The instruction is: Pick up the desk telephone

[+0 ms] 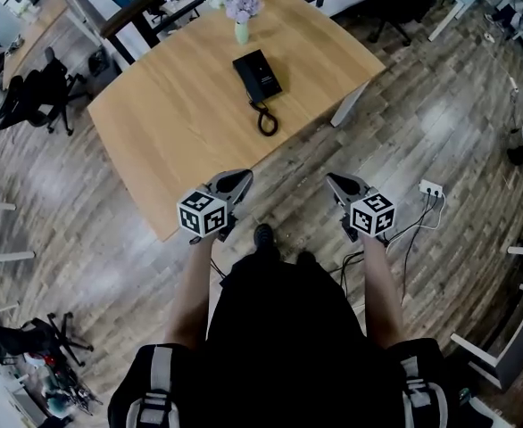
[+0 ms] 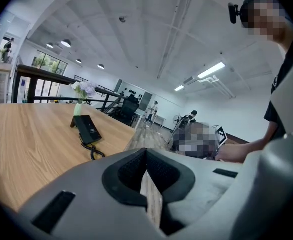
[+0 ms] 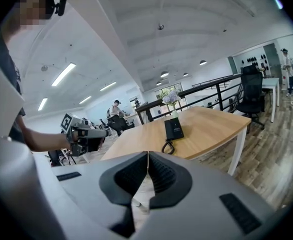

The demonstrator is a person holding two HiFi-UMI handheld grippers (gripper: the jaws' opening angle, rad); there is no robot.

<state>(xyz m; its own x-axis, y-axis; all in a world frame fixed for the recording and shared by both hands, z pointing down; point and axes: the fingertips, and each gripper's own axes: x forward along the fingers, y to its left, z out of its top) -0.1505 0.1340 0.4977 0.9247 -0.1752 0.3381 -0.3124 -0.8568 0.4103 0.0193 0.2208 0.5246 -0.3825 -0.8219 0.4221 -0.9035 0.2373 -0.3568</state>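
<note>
Head view puts the desk telephone [image 1: 257,76] in the upper middle of the frame, lying flat and well in from the near edge. The step in hand looks like the approach, with no contact yet. To do it well, I would part one gripper's jaws before reaching it, come in low over the wood, and close across the narrow width of the body, not along its length, keeping clear of the cord. Its long axis runs nearly top to bottom in the frame, leaning a little from upper left to lower right. The nearer short end faces the person, and the far end looks slightly raised in the left gripper view. The coiled cord [image 1: 266,119] loops out from that nearer end. A small vase of flowers [image 1: 242,12] stands just beyond the far end. The wooden table [image 1: 172,132] carries all three. The left gripper [image 1: 236,181] and right gripper [image 1: 337,184] hang at lower centre, well apart from the telephone, jaws pressed together on nothing
</note>
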